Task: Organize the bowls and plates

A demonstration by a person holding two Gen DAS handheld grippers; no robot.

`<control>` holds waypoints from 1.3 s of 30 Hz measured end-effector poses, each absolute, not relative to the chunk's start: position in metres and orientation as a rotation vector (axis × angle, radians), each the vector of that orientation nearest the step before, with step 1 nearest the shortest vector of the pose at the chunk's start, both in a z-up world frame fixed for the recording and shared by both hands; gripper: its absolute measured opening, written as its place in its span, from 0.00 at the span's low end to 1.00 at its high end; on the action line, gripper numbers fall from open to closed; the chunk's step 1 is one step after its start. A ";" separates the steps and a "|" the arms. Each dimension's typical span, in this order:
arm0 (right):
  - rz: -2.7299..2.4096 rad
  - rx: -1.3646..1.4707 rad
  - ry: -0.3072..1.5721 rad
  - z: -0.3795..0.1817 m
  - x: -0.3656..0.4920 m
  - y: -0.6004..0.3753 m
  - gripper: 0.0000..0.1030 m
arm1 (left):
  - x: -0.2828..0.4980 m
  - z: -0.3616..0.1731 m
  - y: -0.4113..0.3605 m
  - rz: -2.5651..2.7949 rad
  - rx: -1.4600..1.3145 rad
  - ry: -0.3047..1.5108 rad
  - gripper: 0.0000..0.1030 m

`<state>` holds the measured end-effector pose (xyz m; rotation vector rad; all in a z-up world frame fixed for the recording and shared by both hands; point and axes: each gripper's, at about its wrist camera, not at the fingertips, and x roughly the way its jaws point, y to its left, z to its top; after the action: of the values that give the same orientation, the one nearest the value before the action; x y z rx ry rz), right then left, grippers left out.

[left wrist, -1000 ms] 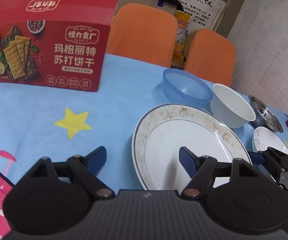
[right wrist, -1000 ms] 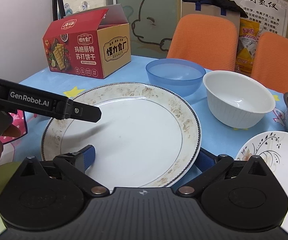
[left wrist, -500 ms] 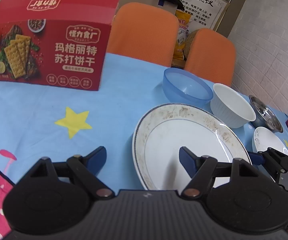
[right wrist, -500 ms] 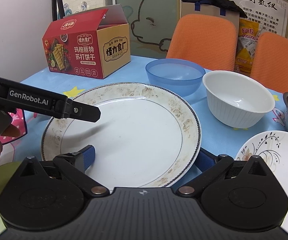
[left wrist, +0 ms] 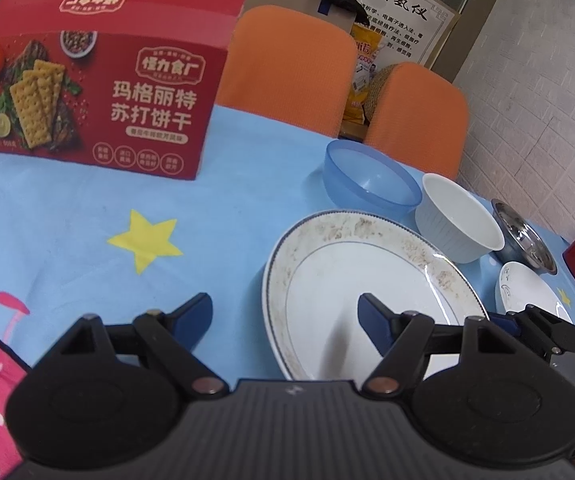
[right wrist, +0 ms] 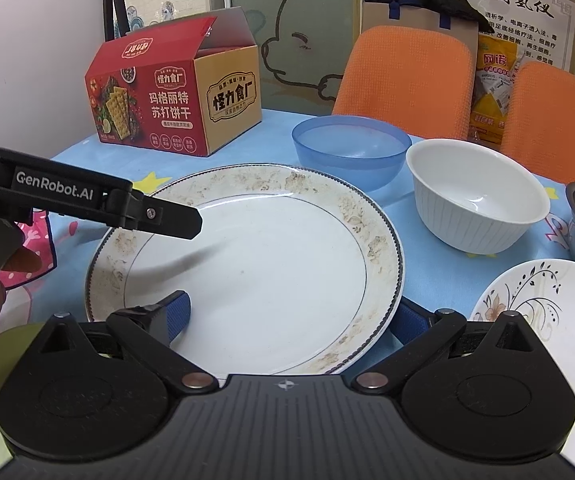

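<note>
Both claws, left (left wrist: 285, 316) and right (right wrist: 293, 318), gape wide and empty over the large round white plate with a brown-patterned rim (right wrist: 247, 264) near the table's front edge. Beyond it the translucent blue plastic bowl (right wrist: 351, 148), ribbed white ceramic bowl (right wrist: 475, 204) and small floral plate (right wrist: 535, 304) sit apart. Nothing looks stacked yet.

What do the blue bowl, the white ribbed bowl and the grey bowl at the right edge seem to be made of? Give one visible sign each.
Blue bowl: probably plastic; it is translucent, and the cloth shows faintly through its wall.
White ribbed bowl: likely glazed ceramic; opaque and glossy, with a thick rim and moulded vertical ribs.
Grey bowl: apparently stainless steel; its inside mirrors the room.
</note>
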<state>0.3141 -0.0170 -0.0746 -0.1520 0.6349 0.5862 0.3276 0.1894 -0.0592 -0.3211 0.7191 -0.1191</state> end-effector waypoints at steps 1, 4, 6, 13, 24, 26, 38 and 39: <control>0.583 -0.149 0.634 -0.074 0.314 -0.017 1.00 | 0.327 -0.059 0.188 -0.129 -0.319 0.718 0.71; 0.574 -0.130 0.631 -0.073 0.317 -0.020 1.00 | 0.327 -0.057 0.182 -0.158 -0.295 0.704 0.71; 0.577 -0.119 0.638 -0.073 0.319 -0.020 1.00 | 0.329 -0.059 0.178 -0.154 -0.272 0.714 0.70; 0.570 -0.137 0.630 -0.074 0.320 -0.020 1.00 | 0.333 -0.061 0.170 -0.137 -0.220 0.721 0.63; 0.560 -0.136 0.631 -0.074 0.321 -0.020 1.00 | 0.344 -0.060 0.144 -0.073 -0.112 0.759 0.54; 0.549 -0.129 0.639 -0.072 0.320 -0.020 1.00 | 0.345 -0.059 0.144 -0.060 -0.128 0.779 0.52; 0.495 -0.100 0.582 -0.046 0.311 -0.022 1.00 | 0.343 -0.031 0.146 -0.059 -0.176 0.759 0.51; 0.497 -0.098 0.579 -0.045 0.310 -0.023 1.00 | 0.342 -0.032 0.146 -0.063 -0.176 0.759 0.51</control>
<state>0.3100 -0.0226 -0.0454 -0.0979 0.5791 0.4967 0.3415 0.1459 -0.0316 -0.1761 0.7588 -0.0629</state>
